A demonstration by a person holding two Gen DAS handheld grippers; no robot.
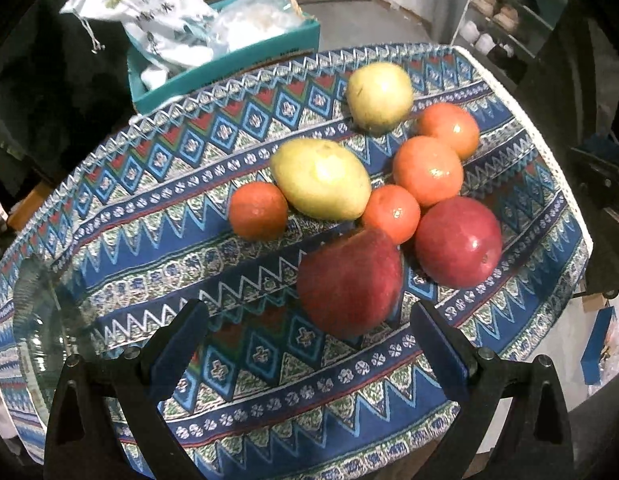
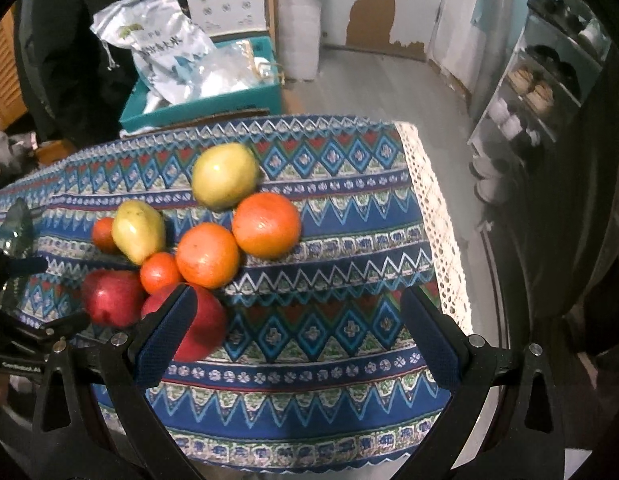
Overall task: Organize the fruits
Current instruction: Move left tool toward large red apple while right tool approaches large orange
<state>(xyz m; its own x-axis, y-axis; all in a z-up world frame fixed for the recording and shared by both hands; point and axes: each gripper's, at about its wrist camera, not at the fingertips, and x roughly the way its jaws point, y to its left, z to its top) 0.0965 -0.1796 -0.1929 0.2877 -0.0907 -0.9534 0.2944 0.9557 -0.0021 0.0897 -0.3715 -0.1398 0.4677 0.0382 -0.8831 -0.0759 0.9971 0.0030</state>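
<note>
Fruits lie in a cluster on a table with a blue patterned cloth point(image 1: 157, 216). In the left wrist view, a red apple point(image 1: 349, 282) lies just ahead of my open, empty left gripper point(image 1: 309, 344). A second red apple point(image 1: 458, 242), several oranges point(image 1: 427, 170) and two yellow-green pears point(image 1: 320, 178) lie beyond. My right gripper point(image 2: 297, 332) is open and empty above the cloth point(image 2: 341, 240); a red apple point(image 2: 201, 326) sits behind its left finger point(image 2: 165, 332). Oranges point(image 2: 207, 255) and pears point(image 2: 138, 230) lie ahead to the left.
A clear glass dish point(image 1: 37, 320) sits at the table's left side. A teal box point(image 1: 229, 64) with plastic bags stands behind the table. The table's lace edge point(image 2: 437, 216) drops off at the right. Shelves point(image 2: 549, 80) stand at far right.
</note>
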